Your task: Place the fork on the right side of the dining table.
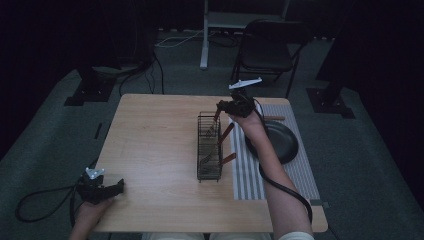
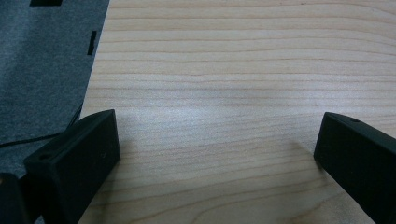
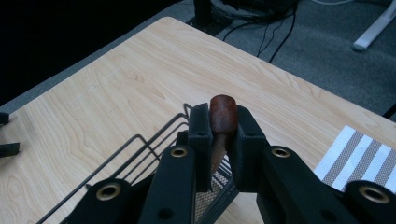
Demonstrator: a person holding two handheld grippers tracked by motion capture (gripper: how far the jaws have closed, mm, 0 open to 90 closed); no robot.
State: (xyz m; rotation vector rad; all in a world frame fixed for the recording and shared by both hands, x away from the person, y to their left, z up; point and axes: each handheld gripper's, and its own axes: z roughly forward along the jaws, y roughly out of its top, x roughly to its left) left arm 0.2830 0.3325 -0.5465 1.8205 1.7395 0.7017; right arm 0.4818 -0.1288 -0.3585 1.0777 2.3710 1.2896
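Observation:
A black wire cutlery basket (image 1: 209,147) stands in the middle of the wooden table (image 1: 150,145), with several brown-handled utensils leaning in it. My right gripper (image 1: 220,106) is over the basket's far end, shut on the brown wooden handle (image 3: 222,116) of one utensil; the handle's rounded end pokes up between the pads, and its lower part is hidden behind the jaws. The basket rim (image 3: 154,140) lies just below. My left gripper (image 1: 119,186) rests low at the table's near left corner, open, with bare wood (image 2: 219,130) between its fingers.
A striped grey-and-white placemat (image 1: 250,170) lies right of the basket with a dark round pan (image 1: 280,140) on it. A folding chair (image 1: 270,47) and a white stand (image 1: 205,35) are on the floor beyond the table. Cables run across the carpet.

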